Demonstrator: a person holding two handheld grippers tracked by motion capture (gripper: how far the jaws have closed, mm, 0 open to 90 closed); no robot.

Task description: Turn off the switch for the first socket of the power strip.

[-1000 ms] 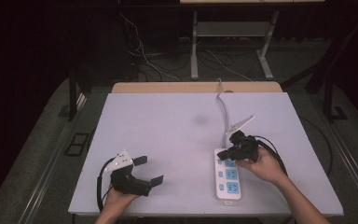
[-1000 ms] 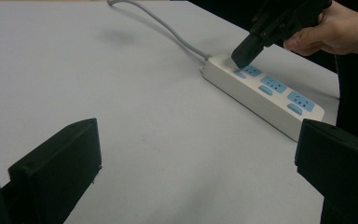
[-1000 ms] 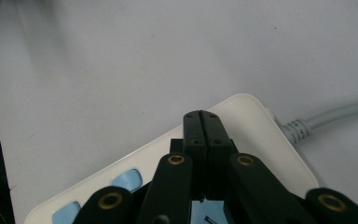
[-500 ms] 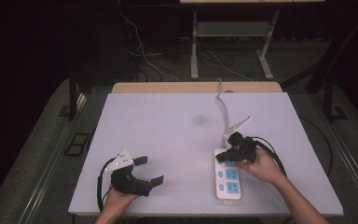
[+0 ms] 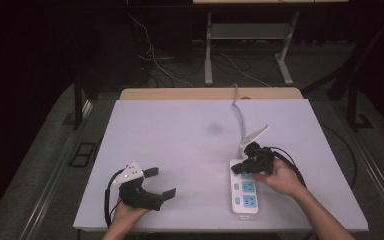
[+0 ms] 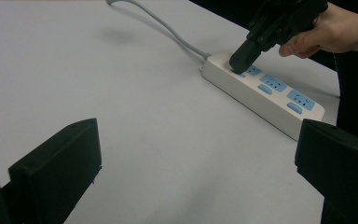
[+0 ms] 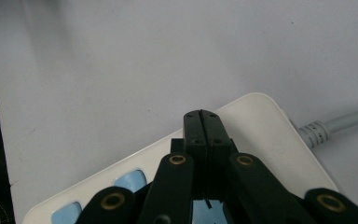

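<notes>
Pressing one white power strip (image 5: 243, 192) with three blue sockets, the right gripper (image 5: 241, 167) was held closed; the left gripper (image 5: 161, 183) was spread apart.

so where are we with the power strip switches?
In hand: the right tongs, shut, press their tip on the power strip at its cable end, apparently on the first switch. Nothing visibly done yet. Left: the other two blue switches, untouched. The left tongs rest open, apart from the strip.
</notes>
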